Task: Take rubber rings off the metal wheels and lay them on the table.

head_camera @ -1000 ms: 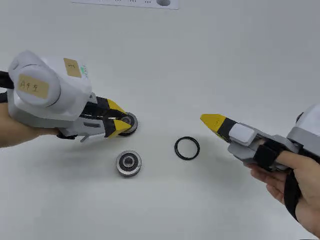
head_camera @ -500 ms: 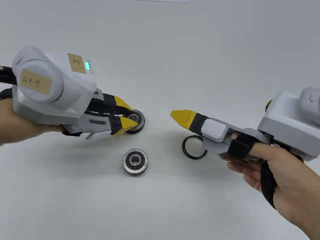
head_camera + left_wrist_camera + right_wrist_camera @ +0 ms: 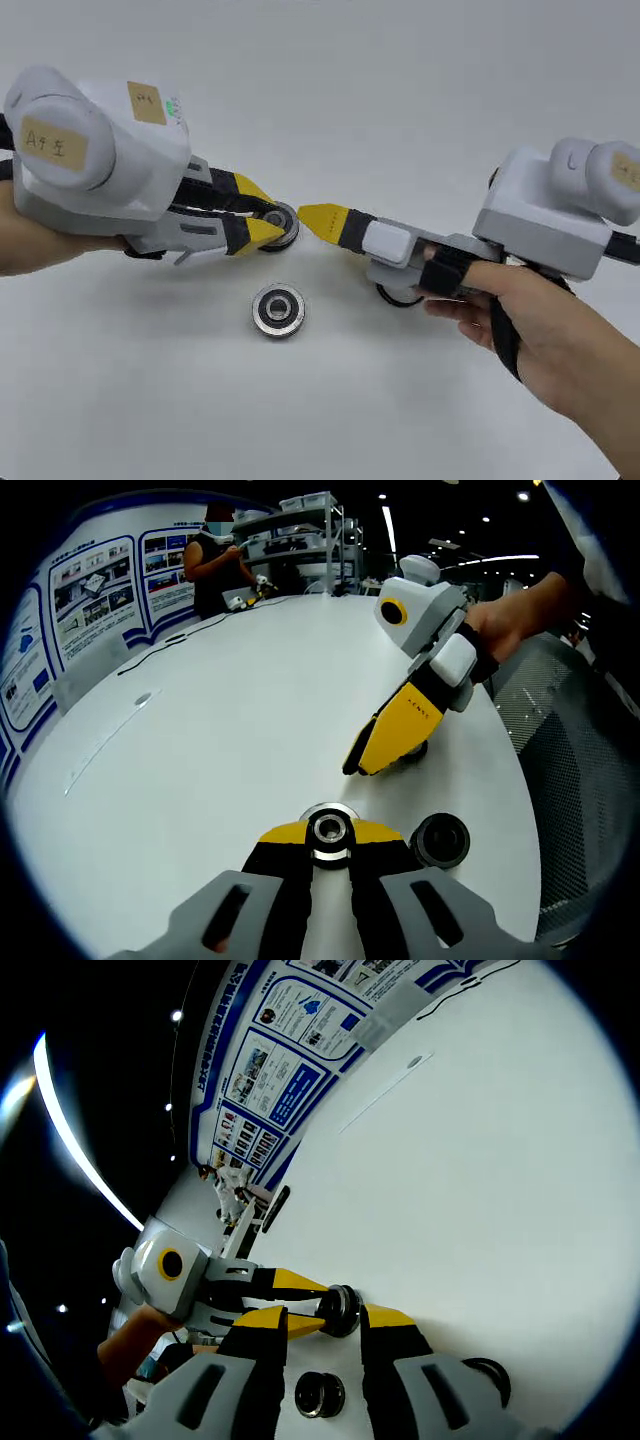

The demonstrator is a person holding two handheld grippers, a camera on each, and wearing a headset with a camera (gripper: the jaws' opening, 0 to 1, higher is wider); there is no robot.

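Observation:
My left gripper (image 3: 272,215) is shut on a small metal wheel (image 3: 285,222) and holds it just over the white table; in its own view the wheel (image 3: 330,832) sits between its yellow tips. My right gripper (image 3: 318,219) is open, and its yellow tips come right up to that wheel (image 3: 340,1310) from the right. A second wheel (image 3: 278,309) with a dark rim lies flat on the table in front of both. A loose black rubber ring (image 3: 393,296) lies under the right gripper's body, mostly hidden, and also appears as the ring (image 3: 485,1380).
The white table (image 3: 330,90) runs wide and bare behind the grippers. The second wheel (image 3: 440,840) lies close beside the left jaws. At the table's far end a person (image 3: 215,565) stands by shelves and wall posters.
My right gripper has moved left, passing over the loose ring until its tips reach the wheel in my left gripper. The left gripper has kept hold of its wheel.

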